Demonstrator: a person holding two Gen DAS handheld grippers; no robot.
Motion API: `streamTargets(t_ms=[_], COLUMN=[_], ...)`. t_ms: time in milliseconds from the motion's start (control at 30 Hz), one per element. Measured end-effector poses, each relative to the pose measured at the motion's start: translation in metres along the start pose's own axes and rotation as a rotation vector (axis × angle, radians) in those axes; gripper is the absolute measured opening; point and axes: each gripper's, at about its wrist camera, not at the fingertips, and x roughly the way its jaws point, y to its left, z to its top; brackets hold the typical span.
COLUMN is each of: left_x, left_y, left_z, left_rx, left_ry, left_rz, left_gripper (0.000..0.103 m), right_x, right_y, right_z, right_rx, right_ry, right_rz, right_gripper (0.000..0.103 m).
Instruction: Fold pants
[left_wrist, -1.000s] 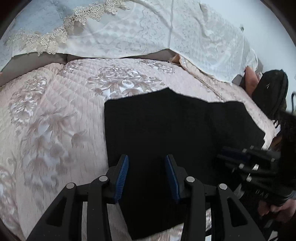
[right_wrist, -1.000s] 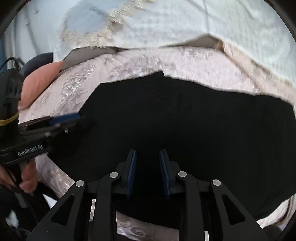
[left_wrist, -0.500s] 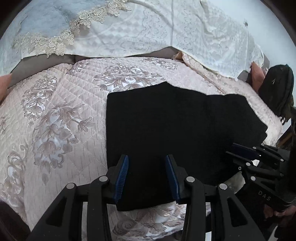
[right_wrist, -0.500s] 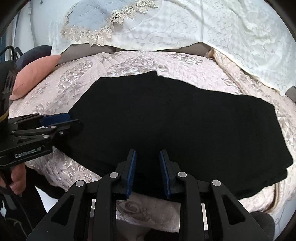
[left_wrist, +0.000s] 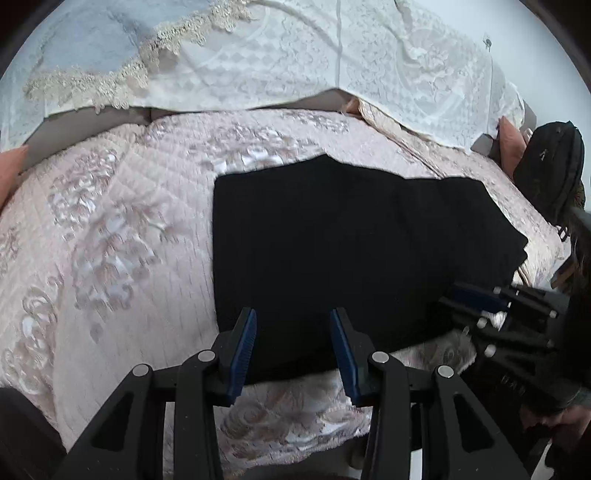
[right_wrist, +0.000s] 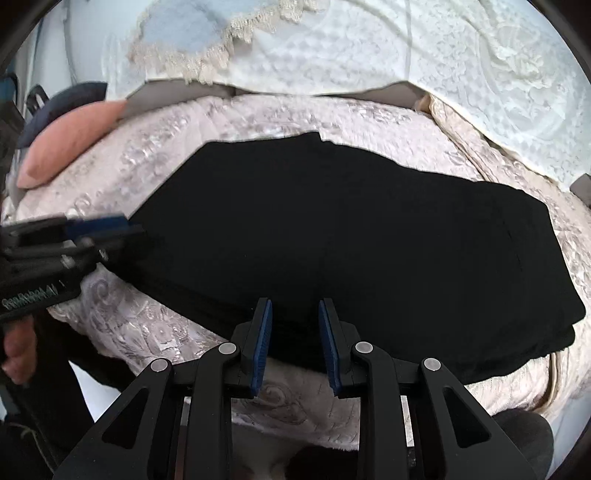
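Note:
The black pants (left_wrist: 351, 251) lie flat as a folded slab on the pink quilted bedspread (left_wrist: 122, 229); they also show in the right wrist view (right_wrist: 351, 236). My left gripper (left_wrist: 291, 347) is open and empty, held above the pants' near edge. My right gripper (right_wrist: 293, 336) is open and empty, above the pants' near edge further right. Each gripper shows in the other's view: the right one (left_wrist: 476, 299) at the pants' near right corner, the left one (right_wrist: 96, 229) at the pants' left end.
A white lace cover (left_wrist: 332, 55) lies over the pillows at the back. A pink cushion (right_wrist: 70, 144) sits at the bed's left end. A black bag (left_wrist: 550, 173) stands past the right end. The bed's front edge (right_wrist: 295, 417) is just below the grippers.
Both grippers have pulled back toward the front edge of the bed, so more of the pants and bedspread shows. Both stay open and empty. The pants have not moved.

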Motion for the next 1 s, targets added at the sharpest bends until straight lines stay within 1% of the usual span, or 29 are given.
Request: streamTargets(t_ms=[67,100,233,300,367,433,467,533,600,667,833,900,967,1000], left_x=[-0.002,-0.002,-0.002,-0.002,-0.002,0.003,0.005,0.009,0.008,0.006,0.01,0.015,0.025,0.029], left_y=[-0.002,-0.003,-0.009,-0.014,-0.02,-0.027,-0.03,-0.036,-0.04,-0.043,-0.046,-0.048,-0.051,-0.053], left_z=[-0.004,-0.005,-0.006,-0.004,-0.003,-0.003,-0.003,-0.002,0.001,0.005,0.016,0.019,0.019,0.019], left_rx=[0.013,0.017,0.026,0.029,0.04,0.053,0.058,0.077,0.08,0.078,0.079,0.085,0.099,0.1], left_ry=[-0.004,-0.006,0.002,0.006,0.007,0.016,0.022,0.024,0.029,0.03,0.02,0.022,0.05,0.064], left_rz=[-0.006,-0.007,-0.01,-0.028,-0.043,-0.056,-0.064,-0.054,-0.086,-0.12,-0.119,-0.117,-0.121,-0.12], left_gripper=[0.044,0.044,0.044,0.044,0.044,0.044,0.044,0.044,0.044,0.044,0.044,0.044,0.044,0.044], right_x=[-0.003,-0.005,-0.015,-0.021,-0.023,-0.019,-0.014,-0.004,-0.006,-0.009,-0.018,-0.016,-0.012,-0.014], right_y=[-0.008,-0.012,-0.028,-0.029,-0.03,-0.028,-0.026,-0.026,-0.03,-0.036,-0.052,-0.061,-0.071,-0.075], right_z=[-0.002,-0.004,-0.006,-0.006,-0.005,-0.004,-0.004,-0.005,-0.004,-0.002,-0.001,-0.002,-0.005,-0.006], right_rx=[0.007,0.018,0.086,0.097,0.111,0.111,0.107,0.112,0.133,0.142,0.174,0.191,0.219,0.234], right_ry=[0.001,0.003,-0.008,-0.023,-0.034,-0.032,-0.021,0.02,0.006,-0.001,-0.016,-0.008,0.013,0.008], right_rz=[-0.033,-0.035,-0.026,-0.023,0.0,0.01,0.007,-0.008,-0.003,-0.022,-0.063,-0.088,-0.117,-0.107], right_gripper=[0.026,0.026,0.026,0.026,0.026,0.026,0.026,0.027,0.027,0.027,0.032,0.036,0.036,0.036])
